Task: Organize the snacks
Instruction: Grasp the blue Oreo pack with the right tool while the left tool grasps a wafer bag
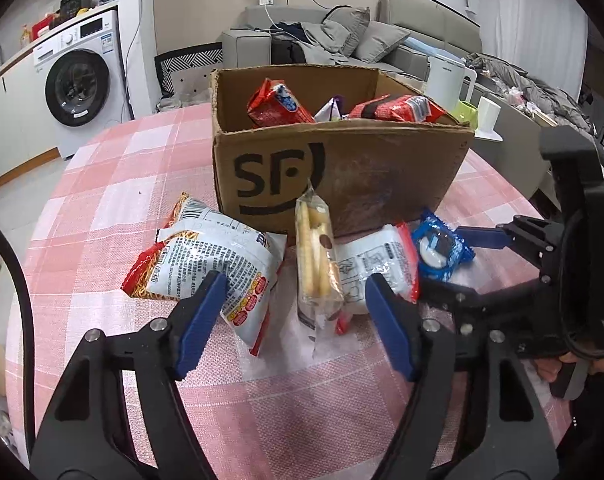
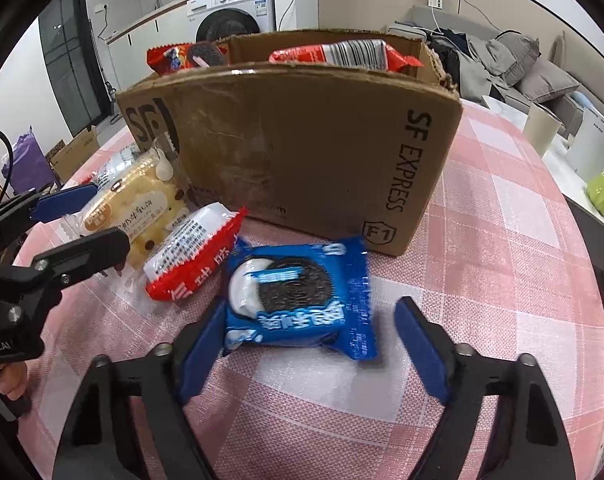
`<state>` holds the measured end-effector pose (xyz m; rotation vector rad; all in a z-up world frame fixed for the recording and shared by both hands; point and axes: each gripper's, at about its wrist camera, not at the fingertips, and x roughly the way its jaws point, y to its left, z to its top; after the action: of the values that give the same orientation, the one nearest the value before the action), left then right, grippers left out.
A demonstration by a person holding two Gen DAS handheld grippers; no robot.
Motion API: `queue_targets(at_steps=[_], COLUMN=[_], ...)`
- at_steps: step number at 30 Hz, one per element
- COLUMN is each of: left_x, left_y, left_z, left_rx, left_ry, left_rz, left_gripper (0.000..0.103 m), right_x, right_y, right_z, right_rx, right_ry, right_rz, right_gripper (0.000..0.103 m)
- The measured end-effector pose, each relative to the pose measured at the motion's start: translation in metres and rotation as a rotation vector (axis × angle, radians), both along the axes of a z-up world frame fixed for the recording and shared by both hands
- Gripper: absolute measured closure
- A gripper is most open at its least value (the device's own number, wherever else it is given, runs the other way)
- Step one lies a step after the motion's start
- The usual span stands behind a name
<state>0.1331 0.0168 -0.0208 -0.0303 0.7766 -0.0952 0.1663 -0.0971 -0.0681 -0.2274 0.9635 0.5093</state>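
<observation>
At the bottom of each wrist view, blue-padded jaws stand apart: the left gripper straddles a clear crinkly biscuit pack, the right gripper a glossy blue cookie packet, before the worn cardboard box on checked cloth.

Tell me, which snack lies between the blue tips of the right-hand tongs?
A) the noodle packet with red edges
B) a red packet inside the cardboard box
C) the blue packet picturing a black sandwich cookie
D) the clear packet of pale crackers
C: in the right wrist view the blue packet picturing a black sandwich cookie lies on the pink checked tablecloth between the tips of the right tongs.
</observation>
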Motion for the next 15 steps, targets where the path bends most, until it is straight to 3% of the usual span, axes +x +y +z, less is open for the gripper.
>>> queue_targets(at_steps=[8,10,15], left_x=[-0.0017,-0.0017,-0.0013], left_y=[0.0005,0.0011,0.0018], left_z=[0.0007,0.0005,0.0004], left_rx=[-0.004,-0.005,-0.008], left_ry=[-0.003,-0.003,-0.003], left_rz=[0.002,0.004,0.007], left_gripper=[0.036,0.036,0.036], right_x=[-0.0004,-0.0019,-0.0063], right_y=[-0.0025,-0.0022,-0.0010], right_z=[0.0019,0.0030,0.0063], right_rx=[0.010,0.017,0.012], right_ry=[-0.008,-0.009,-0.027], right_rz=[0.003,0.014,0.034], right_gripper=[0.035,0.046,0.053])
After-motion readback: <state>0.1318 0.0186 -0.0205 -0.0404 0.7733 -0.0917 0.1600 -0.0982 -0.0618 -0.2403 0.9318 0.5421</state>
